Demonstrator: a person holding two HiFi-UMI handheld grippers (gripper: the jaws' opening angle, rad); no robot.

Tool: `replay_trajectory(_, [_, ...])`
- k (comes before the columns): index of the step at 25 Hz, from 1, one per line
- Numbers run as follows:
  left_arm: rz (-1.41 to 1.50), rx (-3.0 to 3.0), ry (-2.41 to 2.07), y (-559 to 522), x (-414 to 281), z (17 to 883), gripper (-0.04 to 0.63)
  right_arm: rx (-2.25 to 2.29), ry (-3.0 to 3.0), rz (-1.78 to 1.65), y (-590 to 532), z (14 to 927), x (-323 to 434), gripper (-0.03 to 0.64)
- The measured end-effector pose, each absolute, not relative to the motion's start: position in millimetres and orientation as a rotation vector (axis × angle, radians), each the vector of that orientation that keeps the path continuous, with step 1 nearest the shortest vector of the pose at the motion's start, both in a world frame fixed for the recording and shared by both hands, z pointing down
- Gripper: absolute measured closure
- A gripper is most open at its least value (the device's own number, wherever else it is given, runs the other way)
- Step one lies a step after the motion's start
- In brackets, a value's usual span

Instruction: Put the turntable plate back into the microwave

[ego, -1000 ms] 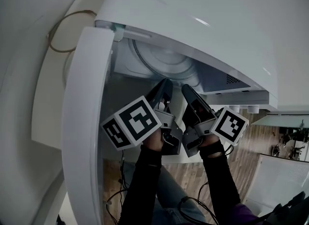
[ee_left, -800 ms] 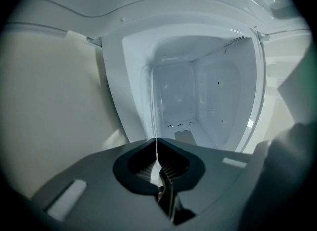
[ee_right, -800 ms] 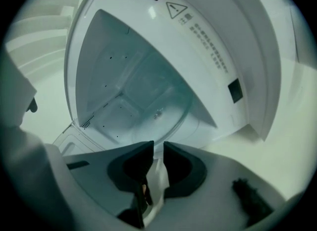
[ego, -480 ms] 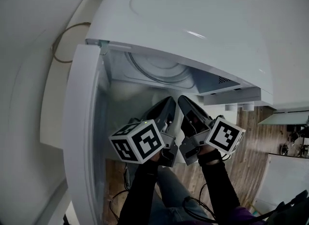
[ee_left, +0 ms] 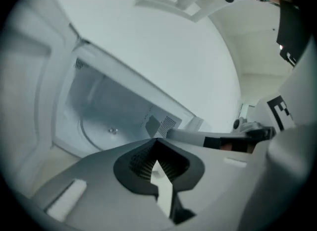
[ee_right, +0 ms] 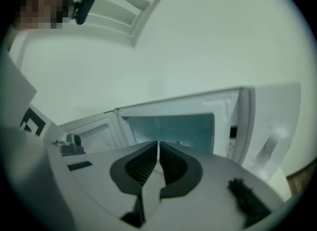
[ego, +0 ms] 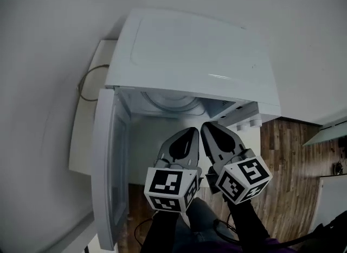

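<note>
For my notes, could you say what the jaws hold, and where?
Nothing: left gripper shut, empty; right gripper has just been closing its jaws, also empty.

The microwave (ego: 200,51) was plain white, and so was its open door (ego: 105,181). The turntable plate (ego: 171,105) inside looked like pale, clear glass with faint rings. The left gripper (ego: 194,131) and the right gripper (ego: 205,125), whose jaws had just been closing on nothing, were light grey with black ribbed pads (ee_left: 141,163). Each carried a white cube printed with black square markers. The sleeves (ego: 161,235) were black, the floor (ego: 287,154) brown wood planks, the wall (ego: 54,29) pale grey and the cable (ego: 87,81) tan.
</note>
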State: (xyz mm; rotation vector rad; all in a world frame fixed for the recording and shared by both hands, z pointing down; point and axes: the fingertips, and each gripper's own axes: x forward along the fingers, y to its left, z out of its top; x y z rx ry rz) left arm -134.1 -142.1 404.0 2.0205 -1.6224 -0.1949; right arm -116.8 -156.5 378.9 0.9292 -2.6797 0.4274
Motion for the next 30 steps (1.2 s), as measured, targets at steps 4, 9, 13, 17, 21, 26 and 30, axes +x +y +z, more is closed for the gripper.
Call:
replay_trajectory(4, [-0.174, 2.114, -1.894, -131.3, -140.2, 344.3, 0.589, 0.950, -2.788, 0.083, -143.5, 310.1, -119.1, 0.595])
replay_trajectory(9, [-0.253, 2.050, -2.139, -108.6, -156.8, 282.2, 0.588, 0.995, -2.903, -0.118, -125.7, 248.0, -115.4, 0.604])
replay_trajectory(13, [-0.240, 2.040, -2.313, -89.7, -171.1, 238.2, 0.589, 0.971, -2.977, -0.252, -109.2, 206.5, -117.4, 0.606])
replay_trajectory(17, [-0.239, 2.080, -2.500, -70.6, -176.7, 188.1, 0.588, 0.929, -3.040, -0.427, -88.3, 167.5, -125.2, 0.607])
replay_trajectory(21, [-0.207, 2.111, -2.624, -54.6, -175.8, 156.6, 0.589, 0.908, -3.041, -0.593, -70.0, 141.9, -131.4, 0.607])
replay_trajectory(26, [-0.261, 2.114, -2.660, -46.4, -175.6, 136.5, 0.588, 0.915, -3.077, -0.664, -61.3, 116.6, -130.3, 0.607])
replay_trajectory(30, [-0.297, 2.120, -2.695, -41.9, -177.5, 128.1, 0.588, 0.935, -3.081, -0.694, -59.6, 109.9, -129.6, 0.607])
